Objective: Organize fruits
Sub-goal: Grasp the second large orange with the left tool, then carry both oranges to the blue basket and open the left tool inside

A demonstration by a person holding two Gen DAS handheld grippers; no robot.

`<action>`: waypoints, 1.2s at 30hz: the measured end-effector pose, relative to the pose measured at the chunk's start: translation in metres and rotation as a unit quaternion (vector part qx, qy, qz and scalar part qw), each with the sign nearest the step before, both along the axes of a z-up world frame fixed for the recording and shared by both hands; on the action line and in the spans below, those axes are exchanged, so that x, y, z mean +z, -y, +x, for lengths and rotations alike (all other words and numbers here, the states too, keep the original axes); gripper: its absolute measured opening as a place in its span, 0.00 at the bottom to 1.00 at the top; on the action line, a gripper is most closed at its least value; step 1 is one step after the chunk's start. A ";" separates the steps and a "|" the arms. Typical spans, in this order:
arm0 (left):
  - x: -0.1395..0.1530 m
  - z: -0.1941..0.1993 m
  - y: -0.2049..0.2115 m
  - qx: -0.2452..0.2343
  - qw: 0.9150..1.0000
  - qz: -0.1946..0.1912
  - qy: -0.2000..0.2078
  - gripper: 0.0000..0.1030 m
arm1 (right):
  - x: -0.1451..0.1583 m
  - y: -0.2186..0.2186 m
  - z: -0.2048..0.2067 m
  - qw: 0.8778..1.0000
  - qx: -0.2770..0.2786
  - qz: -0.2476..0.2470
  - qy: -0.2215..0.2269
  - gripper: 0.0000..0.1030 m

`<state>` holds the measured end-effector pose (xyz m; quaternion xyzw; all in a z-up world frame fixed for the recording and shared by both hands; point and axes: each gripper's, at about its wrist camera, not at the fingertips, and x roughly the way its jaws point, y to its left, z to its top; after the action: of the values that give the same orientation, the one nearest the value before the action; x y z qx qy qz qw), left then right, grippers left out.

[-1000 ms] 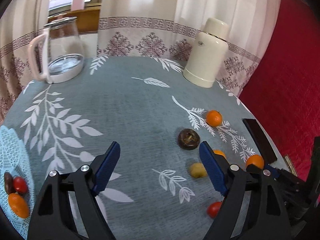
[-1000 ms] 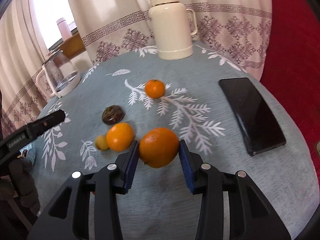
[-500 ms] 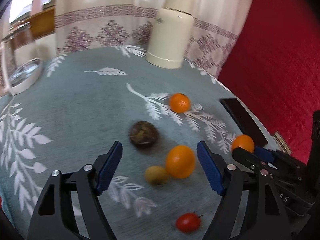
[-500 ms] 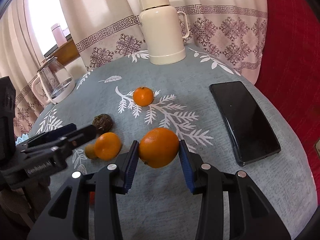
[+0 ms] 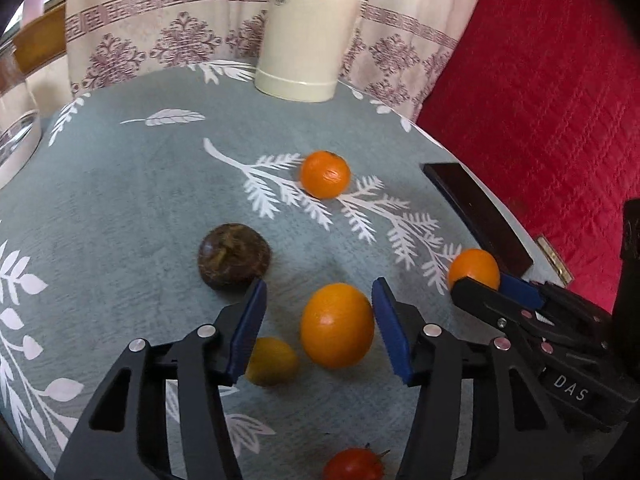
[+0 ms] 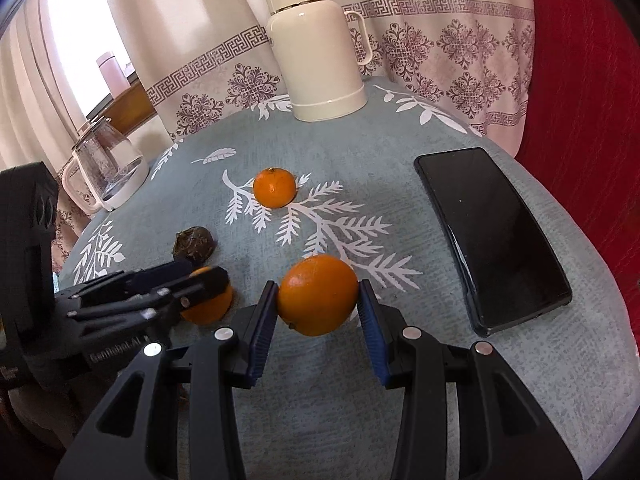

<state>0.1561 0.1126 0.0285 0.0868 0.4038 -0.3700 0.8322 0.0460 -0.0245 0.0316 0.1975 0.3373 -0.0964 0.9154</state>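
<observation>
Three oranges: one (image 5: 337, 325) low centre, one (image 5: 325, 174) above it, one (image 5: 474, 267) at right. One brown fruit (image 5: 233, 255), one yellow fruit (image 5: 272, 361), one tomato (image 5: 353, 465) at the bottom edge. One thermos (image 6: 318, 46), one glass kettle (image 6: 107, 162), one phone (image 6: 491, 234).

Left gripper (image 5: 318, 328) lowered toward tabletop (image 5: 120, 208), jaws spread wide either side of an orange (image 5: 337, 325), not touching. Right gripper (image 6: 318, 312) clamped on another orange (image 6: 318, 294), held just beside.
</observation>
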 end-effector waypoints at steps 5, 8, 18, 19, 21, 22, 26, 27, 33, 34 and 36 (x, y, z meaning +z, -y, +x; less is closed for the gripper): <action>-0.001 -0.004 0.003 -0.004 1.000 0.007 0.007 0.44 | 0.002 0.001 -0.001 1.000 0.003 0.002 0.006 0.40; -0.001 -0.006 0.003 -0.005 1.000 0.007 0.005 0.37 | 0.003 0.002 -0.002 1.000 0.003 0.003 0.007 0.40; 0.005 -0.014 -0.002 0.004 1.000 0.002 0.015 0.37 | 0.009 0.001 -0.008 1.000 0.006 0.000 0.017 0.40; 0.007 -0.015 -0.004 0.007 1.000 0.000 0.017 0.37 | 0.009 0.001 -0.008 1.000 0.006 0.000 0.017 0.40; 0.014 -0.017 -0.008 0.011 1.000 -0.007 0.022 0.37 | 0.011 0.000 -0.010 1.000 0.007 -0.001 0.019 0.40; 0.016 -0.018 -0.010 0.014 1.000 -0.009 0.025 0.37 | 0.012 -0.001 -0.010 1.000 0.008 -0.001 0.020 0.40; 0.030 -0.019 -0.023 0.030 0.999 -0.021 0.035 0.37 | 0.017 -0.004 -0.014 1.000 0.009 -0.004 0.025 0.40; 0.034 -0.019 -0.027 0.036 0.998 -0.023 0.039 0.37 | 0.018 -0.004 -0.014 1.000 0.010 -0.004 0.026 0.40; 0.055 -0.020 -0.054 0.074 0.995 -0.031 0.061 0.37 | 0.024 -0.014 -0.016 0.999 0.022 -0.005 0.033 0.40; 0.058 -0.020 -0.059 0.082 0.994 -0.032 0.065 0.37 | 0.025 -0.016 -0.016 0.999 0.025 -0.006 0.034 0.40; 0.065 -0.020 -0.071 0.100 0.992 -0.035 0.071 0.37 | 0.028 -0.020 -0.016 0.999 0.031 -0.006 0.038 0.40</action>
<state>0.1362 0.1840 0.0933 0.0435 0.3370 -0.2919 0.8941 0.0299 -0.0041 0.0592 0.1846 0.3079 -0.0628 0.9312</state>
